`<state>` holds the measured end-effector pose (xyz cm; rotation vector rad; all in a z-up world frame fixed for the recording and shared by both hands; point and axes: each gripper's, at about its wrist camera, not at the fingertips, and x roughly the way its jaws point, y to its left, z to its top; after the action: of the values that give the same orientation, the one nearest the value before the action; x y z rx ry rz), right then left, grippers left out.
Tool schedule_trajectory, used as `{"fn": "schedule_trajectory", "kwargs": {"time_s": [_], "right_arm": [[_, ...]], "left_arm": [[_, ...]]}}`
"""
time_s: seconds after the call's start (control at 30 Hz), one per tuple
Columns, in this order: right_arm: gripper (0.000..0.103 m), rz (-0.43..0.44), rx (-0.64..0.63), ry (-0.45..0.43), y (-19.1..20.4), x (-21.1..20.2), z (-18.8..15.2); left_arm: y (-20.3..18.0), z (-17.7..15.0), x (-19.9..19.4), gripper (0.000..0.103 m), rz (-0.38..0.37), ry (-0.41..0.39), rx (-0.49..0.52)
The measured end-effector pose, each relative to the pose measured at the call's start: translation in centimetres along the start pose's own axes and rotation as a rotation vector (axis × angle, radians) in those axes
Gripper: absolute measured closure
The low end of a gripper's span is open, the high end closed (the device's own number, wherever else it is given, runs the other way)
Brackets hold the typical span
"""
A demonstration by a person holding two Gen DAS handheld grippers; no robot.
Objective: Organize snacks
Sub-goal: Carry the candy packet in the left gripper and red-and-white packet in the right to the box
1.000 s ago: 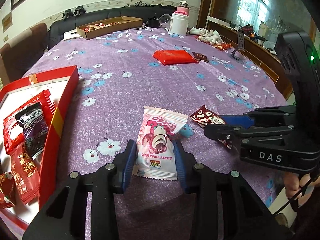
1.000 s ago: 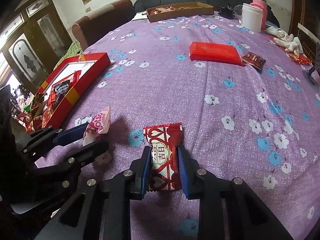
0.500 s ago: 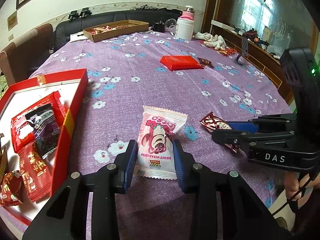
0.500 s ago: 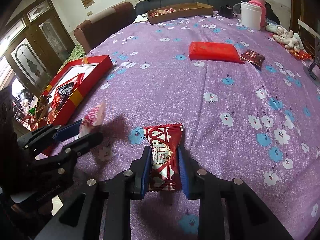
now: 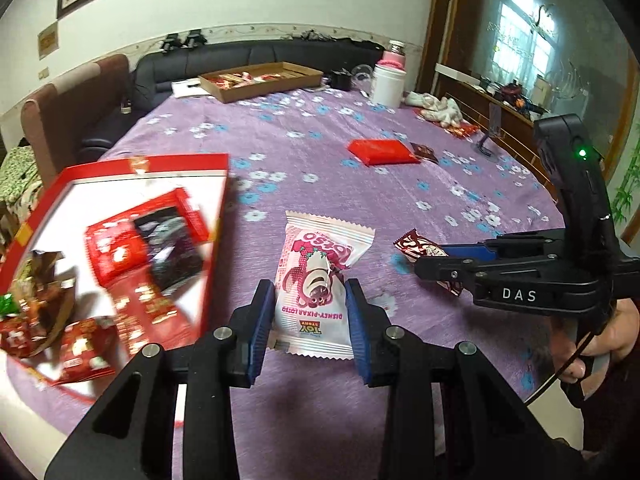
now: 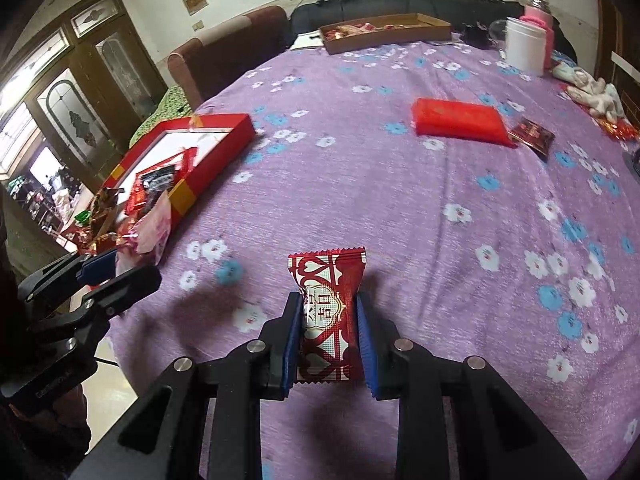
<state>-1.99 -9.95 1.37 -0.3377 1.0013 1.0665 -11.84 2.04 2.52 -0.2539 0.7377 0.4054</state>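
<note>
The left gripper (image 5: 310,320) is clamping the pink Lotso packet (image 5: 318,284) between its blue pads, and the right gripper (image 6: 329,344) is pinching the red heart-patterned packet (image 6: 329,312) the same way. Over the last second both snacks have been rising off the purple tablecloth (image 6: 400,200) and swinging toward the red tray (image 5: 218,240), which is now sitting much closer in the left view, at about nine o'clock, blurred by the motion. In the right view the tray (image 6: 224,136) is lying at ten o'clock, still well apart from the red packet. Judging by this, both packets are being carried over for dropping among the wrappers already gathered there.
</note>
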Motion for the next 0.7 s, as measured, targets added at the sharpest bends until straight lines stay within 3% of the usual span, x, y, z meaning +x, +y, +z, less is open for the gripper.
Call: {"fn": "schedule_trajectory", "kwargs": {"time_s": [0.47, 0.7], "right_arm": [[0.076, 0.073, -0.197, -0.02, 9.2, 0.9, 3.1], [0.076, 0.09, -0.249, -0.013, 11.7, 1.4, 3.5]], "left_arm": [[7.9, -0.9, -3.4, 0.07, 0.175, -0.067, -0.125], [10.8, -0.8, -4.3, 0.07, 0.259, -0.098, -0.152]]}}
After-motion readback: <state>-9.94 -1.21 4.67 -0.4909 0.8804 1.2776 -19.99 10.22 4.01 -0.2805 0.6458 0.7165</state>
